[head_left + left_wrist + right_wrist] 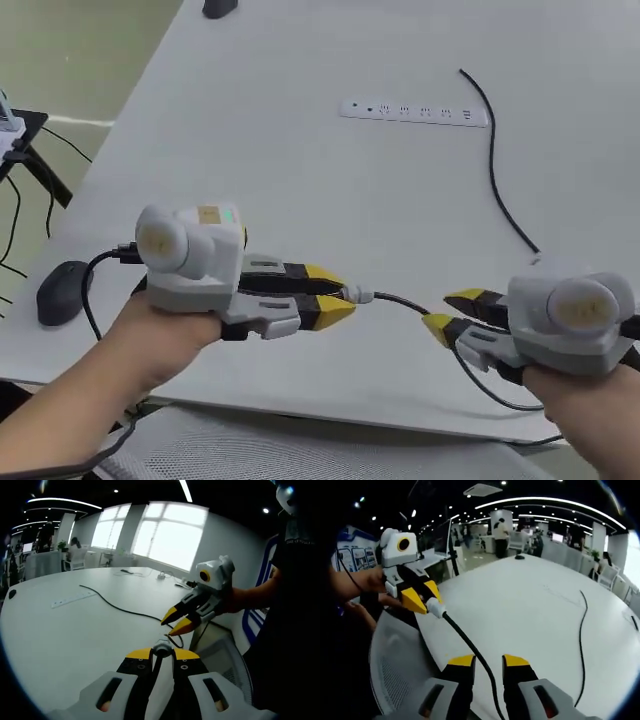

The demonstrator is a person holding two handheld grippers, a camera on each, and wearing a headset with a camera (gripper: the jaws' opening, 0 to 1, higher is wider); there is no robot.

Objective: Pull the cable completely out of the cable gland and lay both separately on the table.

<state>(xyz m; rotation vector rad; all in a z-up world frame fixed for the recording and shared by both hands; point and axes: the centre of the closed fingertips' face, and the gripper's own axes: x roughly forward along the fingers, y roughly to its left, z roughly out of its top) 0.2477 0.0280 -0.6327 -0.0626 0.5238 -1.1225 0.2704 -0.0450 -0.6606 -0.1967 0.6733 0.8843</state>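
Note:
A small grey-white cable gland (358, 295) sits at the tips of my left gripper (345, 297), which is shut on it just above the table's near edge. In the left gripper view the gland (161, 649) is clamped between the yellow-tipped jaws. A black cable (400, 301) leaves the gland and runs right, between the jaws of my right gripper (450, 312). In the right gripper view that gripper (488, 661) stands open, the cable (470, 642) passing through the gap without being pinched. The cable then loops below the table edge.
A white power strip (415, 112) lies at the back of the white table (250, 150). A long black cable stretch (495, 165) curves across the right side. A dark mouse (60, 292) sits at the left edge. A mesh chair (300, 450) is below the near edge.

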